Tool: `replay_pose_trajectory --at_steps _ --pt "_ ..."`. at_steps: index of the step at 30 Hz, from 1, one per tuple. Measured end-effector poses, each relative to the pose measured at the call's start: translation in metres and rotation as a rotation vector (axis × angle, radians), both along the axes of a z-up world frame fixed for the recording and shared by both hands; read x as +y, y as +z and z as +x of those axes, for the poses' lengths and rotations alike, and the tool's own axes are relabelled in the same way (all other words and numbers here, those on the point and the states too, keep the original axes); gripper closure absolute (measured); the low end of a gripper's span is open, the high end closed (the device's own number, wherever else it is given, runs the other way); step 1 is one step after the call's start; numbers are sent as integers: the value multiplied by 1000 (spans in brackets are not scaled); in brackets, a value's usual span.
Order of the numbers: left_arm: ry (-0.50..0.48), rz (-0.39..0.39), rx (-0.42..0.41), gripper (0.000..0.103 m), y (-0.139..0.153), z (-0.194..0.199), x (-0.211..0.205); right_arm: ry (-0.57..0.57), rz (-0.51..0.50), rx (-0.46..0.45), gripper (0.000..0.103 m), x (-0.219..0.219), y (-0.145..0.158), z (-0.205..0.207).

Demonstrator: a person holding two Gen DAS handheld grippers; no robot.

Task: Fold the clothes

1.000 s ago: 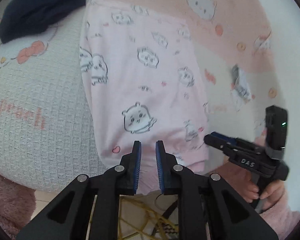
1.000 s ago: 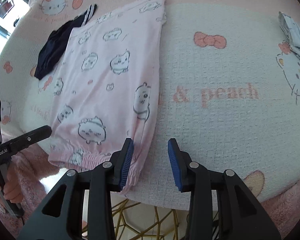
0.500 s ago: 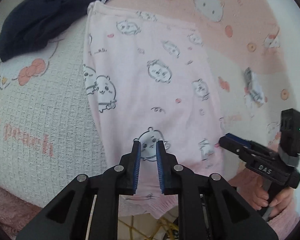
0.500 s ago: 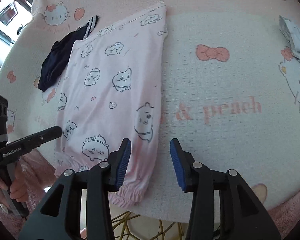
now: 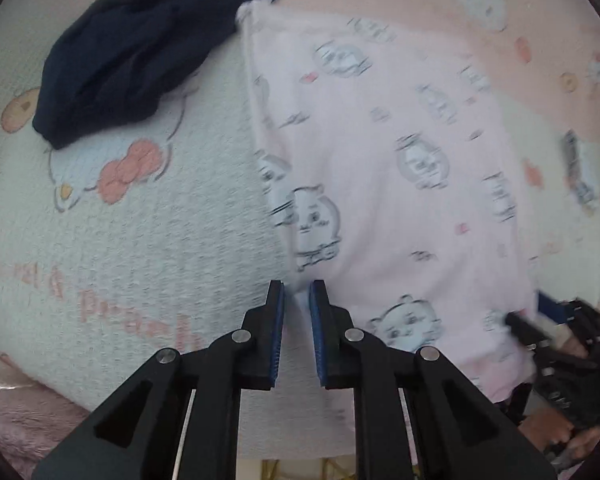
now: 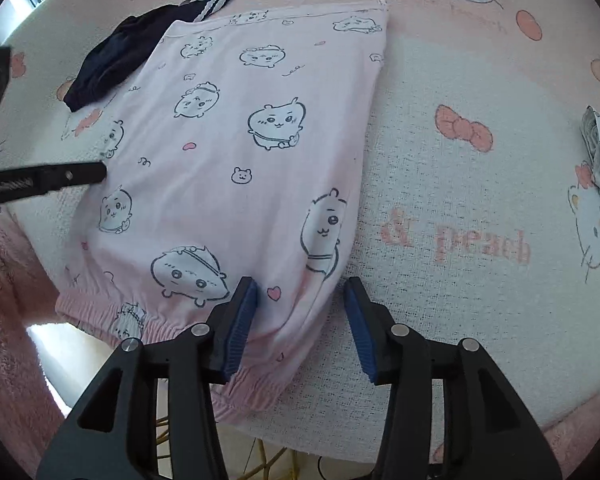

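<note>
Presently right gripper (image 6: 300,312) opening, straddling garment (image 6: 252,140) corner, unpinched; garment lying lengthwise away; left gripper (image 5: 297,312) hovering narrowly parted, empty, at opposite edge.

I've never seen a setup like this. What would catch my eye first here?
Probably the pink cartoon-print trousers, spread flat mid-table on a cat-patterned cloth. Next, the black right gripper with blue pads, its jaws opening over the trousers' near edge beside the gathered waistband. A crumpled navy garment lies at the trousers' far left corner.
</note>
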State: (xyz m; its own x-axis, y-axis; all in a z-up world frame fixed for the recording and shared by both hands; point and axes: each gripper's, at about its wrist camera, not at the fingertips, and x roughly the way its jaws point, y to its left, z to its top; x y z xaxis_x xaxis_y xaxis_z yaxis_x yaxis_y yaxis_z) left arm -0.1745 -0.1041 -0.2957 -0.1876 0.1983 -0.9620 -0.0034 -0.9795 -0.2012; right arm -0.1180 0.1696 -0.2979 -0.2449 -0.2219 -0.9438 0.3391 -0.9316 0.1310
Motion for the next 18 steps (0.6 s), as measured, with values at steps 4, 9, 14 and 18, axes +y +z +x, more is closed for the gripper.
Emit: replay_pose_trajectory --at_steps 4,9,14,18 --pt "77 28 73 86 23 -18 -27 -75 -67 -16 57 14 5 -12" --pt "-110 123 68 86 13 -54 10 4 -105 30 56 -9 20 -59" --pt "-164 -72 23 86 11 -73 3 110 61 10 55 -18 -5 -96" --pt "-100 -219 39 86 18 -84 -32 63 11 -22 55 14 -4 -111"
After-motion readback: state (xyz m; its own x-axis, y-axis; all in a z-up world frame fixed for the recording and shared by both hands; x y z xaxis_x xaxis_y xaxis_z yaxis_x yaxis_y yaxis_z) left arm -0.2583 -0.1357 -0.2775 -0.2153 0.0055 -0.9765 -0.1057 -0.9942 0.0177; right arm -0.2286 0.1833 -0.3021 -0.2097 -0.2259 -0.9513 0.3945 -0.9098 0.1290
